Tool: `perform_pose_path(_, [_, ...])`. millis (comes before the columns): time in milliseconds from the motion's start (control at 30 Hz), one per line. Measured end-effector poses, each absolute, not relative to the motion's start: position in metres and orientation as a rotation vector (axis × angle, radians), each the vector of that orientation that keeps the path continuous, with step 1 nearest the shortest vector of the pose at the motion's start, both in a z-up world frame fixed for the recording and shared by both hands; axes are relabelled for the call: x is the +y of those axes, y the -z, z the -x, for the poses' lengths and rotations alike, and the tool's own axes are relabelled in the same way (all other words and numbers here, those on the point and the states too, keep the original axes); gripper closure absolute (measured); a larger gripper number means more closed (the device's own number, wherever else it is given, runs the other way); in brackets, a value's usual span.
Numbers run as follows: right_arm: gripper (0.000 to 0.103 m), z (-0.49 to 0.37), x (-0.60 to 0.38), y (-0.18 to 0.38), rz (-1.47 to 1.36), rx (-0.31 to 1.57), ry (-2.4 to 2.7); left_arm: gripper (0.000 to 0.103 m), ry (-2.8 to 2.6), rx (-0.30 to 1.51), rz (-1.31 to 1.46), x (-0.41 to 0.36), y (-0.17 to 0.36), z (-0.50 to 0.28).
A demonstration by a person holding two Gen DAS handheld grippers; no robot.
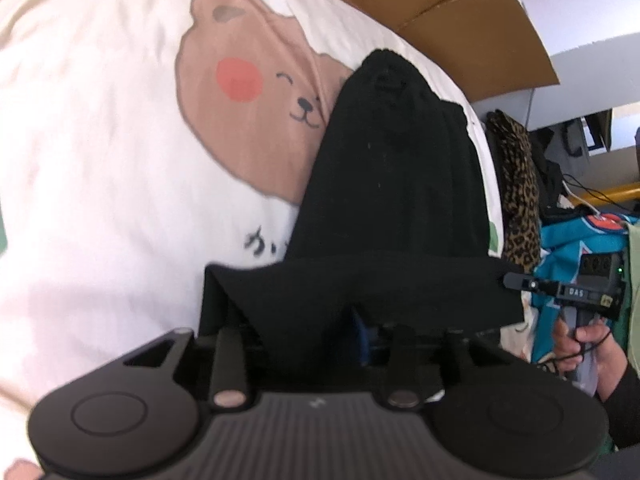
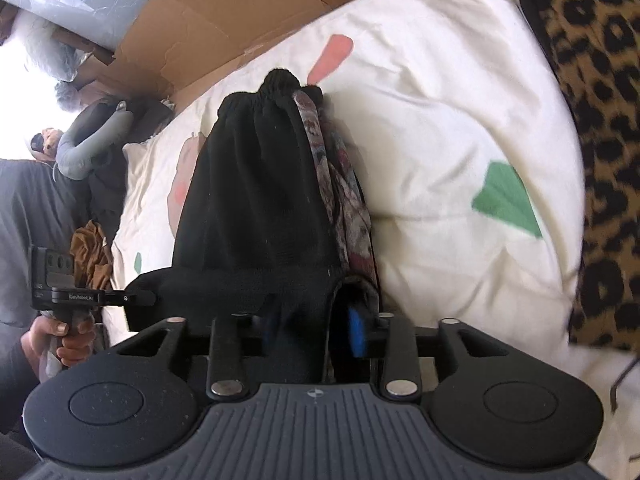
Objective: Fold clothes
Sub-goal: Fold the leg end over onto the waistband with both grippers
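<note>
The black knit garment (image 1: 392,184) lies lengthwise on the bed, on a cream duvet (image 1: 100,160) printed with a brown bear (image 1: 248,92); its gathered far end points toward a flattened cardboard box (image 1: 460,20). In the right wrist view a patterned lining or second layer (image 2: 344,200) shows along its right edge. The near hem is stretched sideways between the two tools, probably so the fold lands flat and square.

The left hand-held gripper (image 1: 352,320) has the hem draped over it; its jaws stand partly apart with cloth between them, and whether the pads press on it cannot be told. The right hand-held gripper (image 2: 316,320) is likewise partly apart, a blue pad (image 2: 356,332) exposed beside the fabric, so the grip looks loosened, though that too is unclear.

Judging by this, the fold is being laid down and let go. A leopard-print cloth (image 2: 592,120) lies at the bed's right side, apart from the garment.
</note>
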State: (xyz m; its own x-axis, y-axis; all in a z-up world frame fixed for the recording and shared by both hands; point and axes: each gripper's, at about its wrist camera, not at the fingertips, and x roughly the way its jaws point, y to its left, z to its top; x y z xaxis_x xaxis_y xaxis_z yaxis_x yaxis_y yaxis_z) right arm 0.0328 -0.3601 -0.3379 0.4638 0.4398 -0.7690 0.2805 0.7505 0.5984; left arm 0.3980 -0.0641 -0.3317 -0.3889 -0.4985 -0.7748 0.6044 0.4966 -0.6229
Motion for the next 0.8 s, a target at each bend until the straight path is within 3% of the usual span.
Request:
perform_pose_path(433, [0.060, -0.004, -0.346, 0.353, -0.810, 1.190, -0.156, 0.062, 1.205, 1.616, -0.076, -0.040, 0.341, -0.380])
perform_pose_path(533, [0.060, -0.001, -0.344, 0.355, -0.815, 1.192, -0.173, 0.069, 1.215, 1.624, -0.074, -0.039, 0.343, -0.378])
perform_pose_path(567, [0.060, -0.001, -0.343, 0.355, -0.813, 1.199, -0.178, 0.084, 1.227, 1.631, -0.070, -0.039, 0.343, -0.377])
perform_pose_path(633, [0.071, 0.001, -0.341, 0.354, -0.815, 1.201, -0.197, 0.090, 1.247, 1.637, -0.076, -0.039, 0.341, -0.377])
perform_pose_path(700, [0.096, 0.002, -0.341, 0.351, -0.817, 1.197, -0.214, 0.091, 1.257, 1.622, -0.091, -0.039, 0.336, -0.377])
perform_pose_path(800, [0.102, 0.000, -0.341, 0.345, -0.816, 1.172, -0.232, 0.092, 1.266, 1.600, -0.057, -0.040, 0.326, -0.381])
